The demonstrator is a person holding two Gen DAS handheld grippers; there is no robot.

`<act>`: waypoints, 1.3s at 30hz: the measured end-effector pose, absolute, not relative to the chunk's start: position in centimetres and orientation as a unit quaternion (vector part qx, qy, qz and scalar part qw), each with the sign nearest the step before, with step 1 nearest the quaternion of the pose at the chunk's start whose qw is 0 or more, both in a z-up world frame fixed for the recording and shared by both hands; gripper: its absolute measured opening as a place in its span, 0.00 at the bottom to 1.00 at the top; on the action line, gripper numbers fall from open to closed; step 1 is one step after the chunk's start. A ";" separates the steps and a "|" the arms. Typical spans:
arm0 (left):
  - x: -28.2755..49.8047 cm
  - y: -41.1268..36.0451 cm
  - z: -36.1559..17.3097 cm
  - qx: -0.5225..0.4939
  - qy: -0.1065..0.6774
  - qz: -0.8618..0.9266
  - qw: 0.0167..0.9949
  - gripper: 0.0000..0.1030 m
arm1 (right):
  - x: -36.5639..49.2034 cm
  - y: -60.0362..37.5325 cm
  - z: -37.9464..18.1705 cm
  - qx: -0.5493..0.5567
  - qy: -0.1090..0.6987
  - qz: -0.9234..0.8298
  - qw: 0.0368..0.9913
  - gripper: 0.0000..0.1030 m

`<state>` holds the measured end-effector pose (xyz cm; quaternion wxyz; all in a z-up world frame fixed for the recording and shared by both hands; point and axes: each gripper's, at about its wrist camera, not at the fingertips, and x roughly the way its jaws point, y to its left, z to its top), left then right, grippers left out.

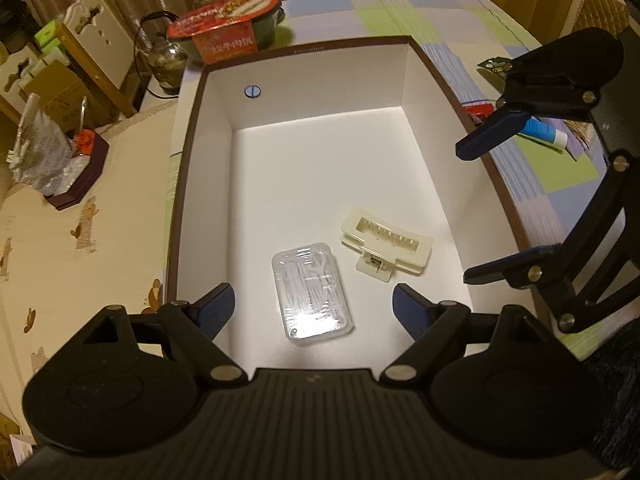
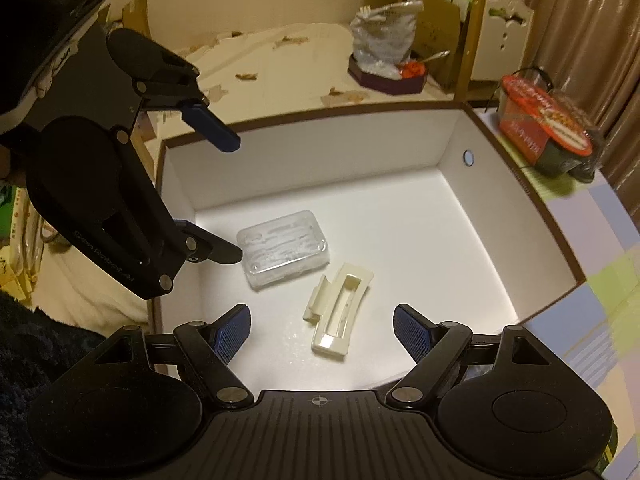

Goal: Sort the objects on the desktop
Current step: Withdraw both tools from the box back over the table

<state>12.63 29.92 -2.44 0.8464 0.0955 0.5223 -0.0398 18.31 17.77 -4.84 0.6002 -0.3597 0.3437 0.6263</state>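
Observation:
A white box with a brown rim holds two things on its floor. One is a clear plastic case of floss picks. Beside it lies a cream hair claw clip. My left gripper hangs open over the near end of the box, right above the clear case, holding nothing. My right gripper is open too, hovering over the clip with nothing between its fingers.
An instant noodle bowl with a red lid stands behind the box on a checked tablecloth. A blue and white tube and small packets lie to the box's right. A dark tray with a crumpled bag sits on the left.

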 end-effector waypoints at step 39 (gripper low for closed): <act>10.2 12.1 -0.4 0.079 0.494 -0.013 0.866 0.87 | 24.8 -3.5 -1.8 -0.256 0.376 0.572 0.682 0.79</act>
